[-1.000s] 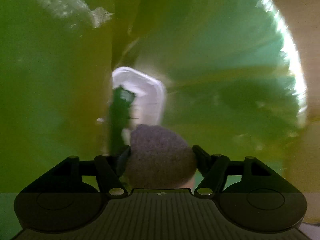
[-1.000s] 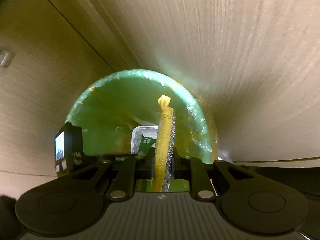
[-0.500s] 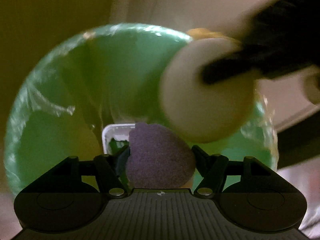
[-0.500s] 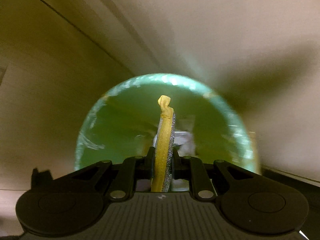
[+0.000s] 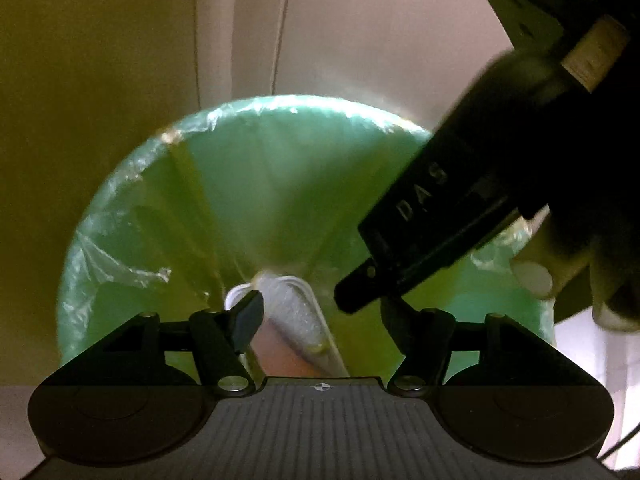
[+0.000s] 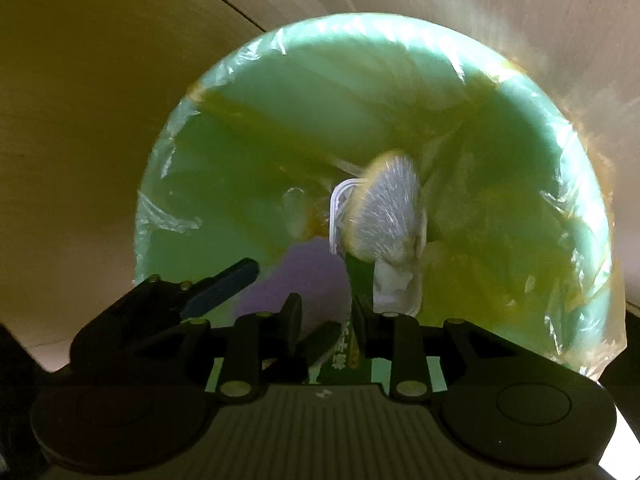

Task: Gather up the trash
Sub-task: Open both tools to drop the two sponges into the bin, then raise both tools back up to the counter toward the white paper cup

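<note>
I am looking down into a bin lined with a green bag (image 6: 500, 128), and much of it is blurring. In the right wrist view a round yellow-edged scouring pad (image 6: 386, 208) is showing smeared, apparently inside the bag, against a white tray (image 6: 338, 216). My right gripper (image 6: 326, 320) is opening its jaws, nothing pinched between them. My left gripper (image 5: 322, 316) is spread wide and empty. The right gripper's black body is cutting across the left wrist view, hiding the bag's right rim. A purple sponge (image 6: 296, 276) is sitting partly hidden behind the fingers.
</note>
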{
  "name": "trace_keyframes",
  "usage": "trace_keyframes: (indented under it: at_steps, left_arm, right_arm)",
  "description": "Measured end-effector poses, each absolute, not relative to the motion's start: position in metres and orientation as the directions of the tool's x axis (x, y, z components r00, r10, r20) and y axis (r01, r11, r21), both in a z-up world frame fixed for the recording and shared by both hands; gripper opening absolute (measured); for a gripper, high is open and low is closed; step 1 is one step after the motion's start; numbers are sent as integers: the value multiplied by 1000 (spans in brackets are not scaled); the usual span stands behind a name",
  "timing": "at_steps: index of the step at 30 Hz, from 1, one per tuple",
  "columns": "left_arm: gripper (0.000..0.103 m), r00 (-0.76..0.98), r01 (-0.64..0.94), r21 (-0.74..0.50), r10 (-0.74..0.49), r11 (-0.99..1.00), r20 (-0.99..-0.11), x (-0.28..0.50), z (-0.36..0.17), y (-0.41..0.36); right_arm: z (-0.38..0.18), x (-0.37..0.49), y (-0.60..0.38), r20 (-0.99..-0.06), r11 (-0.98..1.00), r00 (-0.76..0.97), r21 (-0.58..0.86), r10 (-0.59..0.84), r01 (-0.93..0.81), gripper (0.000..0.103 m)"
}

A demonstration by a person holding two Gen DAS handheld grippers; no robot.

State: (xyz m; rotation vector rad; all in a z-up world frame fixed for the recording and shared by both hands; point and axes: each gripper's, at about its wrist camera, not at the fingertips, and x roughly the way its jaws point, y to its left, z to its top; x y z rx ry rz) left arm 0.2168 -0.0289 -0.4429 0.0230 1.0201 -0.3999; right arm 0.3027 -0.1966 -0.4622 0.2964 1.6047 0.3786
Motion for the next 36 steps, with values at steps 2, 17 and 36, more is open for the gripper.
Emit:
trace_keyframes:
  at_steps: [2, 17, 36]
  left_arm:
    - [70, 486, 351, -184, -347, 918, -802, 213, -440, -28]
    - [70, 362, 145, -334, -364, 931, -858, 197, -335, -15]
    - [70, 733, 114, -328, -303, 938, -609, 264, -90, -1]
  right_arm:
    - [-460, 302, -196, -914, 914, -57, 403, 401, -35, 28]
    - [-325, 266, -241, -938, 968, 239, 239, 250, -72, 28]
    - [-32, 272, -252, -622, 962, 739, 102, 260, -253, 55]
